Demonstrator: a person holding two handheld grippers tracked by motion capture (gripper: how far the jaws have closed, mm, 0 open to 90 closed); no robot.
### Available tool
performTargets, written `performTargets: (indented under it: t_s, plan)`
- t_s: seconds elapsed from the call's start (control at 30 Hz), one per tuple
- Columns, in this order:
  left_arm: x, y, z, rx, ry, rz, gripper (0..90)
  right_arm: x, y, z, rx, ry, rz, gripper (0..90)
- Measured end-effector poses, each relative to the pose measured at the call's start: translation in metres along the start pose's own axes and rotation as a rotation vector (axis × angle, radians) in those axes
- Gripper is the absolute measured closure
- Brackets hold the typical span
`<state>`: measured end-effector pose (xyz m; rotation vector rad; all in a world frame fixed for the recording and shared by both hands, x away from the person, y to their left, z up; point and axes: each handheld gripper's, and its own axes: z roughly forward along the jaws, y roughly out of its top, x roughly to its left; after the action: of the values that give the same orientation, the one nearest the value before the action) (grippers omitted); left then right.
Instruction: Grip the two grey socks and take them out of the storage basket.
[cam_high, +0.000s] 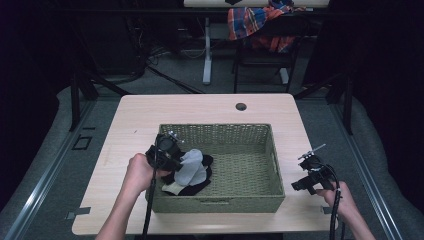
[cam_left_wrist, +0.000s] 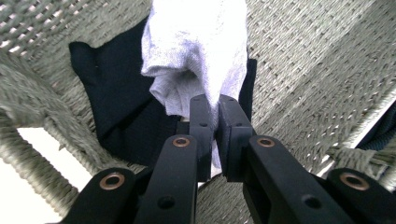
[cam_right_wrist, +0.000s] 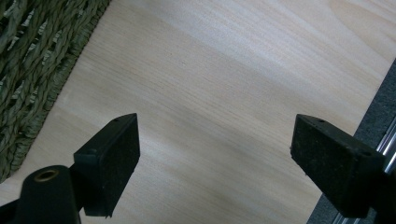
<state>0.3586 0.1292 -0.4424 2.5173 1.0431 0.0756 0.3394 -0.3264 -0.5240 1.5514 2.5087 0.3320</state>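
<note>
Dark surroundings enclose a wooden table (cam_high: 135, 115) where, in the basket's (cam_high: 250, 202) left end, the left gripper (cam_left_wrist: 212, 121) is clamped on a thin fold of the grey sock (cam_left_wrist: 201, 42) lying over black socks (cam_left_wrist: 116, 93). With so little cloth pinched, the sock could slip out when lifted, or a black sock could be dragged along. At right, the right gripper (cam_right_wrist: 215, 158) is held wide and empty above the table.

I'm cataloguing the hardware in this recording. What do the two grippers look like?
Both are black. The left gripper has two flat, blocky jaws on bars with copper-coloured rivets. The right gripper has rectangular jaws with matte, rough-looking pads. In the high view each has a small silvery rod sticking up on top and a black cable trailing back along a bare forearm; no sleeves show.
</note>
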Motion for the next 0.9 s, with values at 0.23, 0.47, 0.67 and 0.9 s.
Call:
performTargets:
  t_s: [0.23, 0.47, 0.67, 0.9]
  plan:
    - [0.002, -0.001, -0.011, -0.039, 0.014, -0.011, 85.6, 0.000, 0.000, 0.000, 0.000, 0.007, 0.005, 15.4]
    - [0.004, -0.003, -0.022, -0.068, 0.029, -0.024, 85.6, 0.000, 0.000, 0.000, 0.005, 0.010, 0.001, 15.4]
    - [0.006, -0.004, -0.035, -0.094, 0.040, -0.034, 85.6, 0.000, 0.000, 0.000, 0.006, 0.004, 0.000, 15.4]
    - [0.011, -0.004, -0.055, -0.127, 0.066, -0.043, 85.6, 0.001, 0.000, 0.000, 0.008, 0.008, 0.002, 15.4]
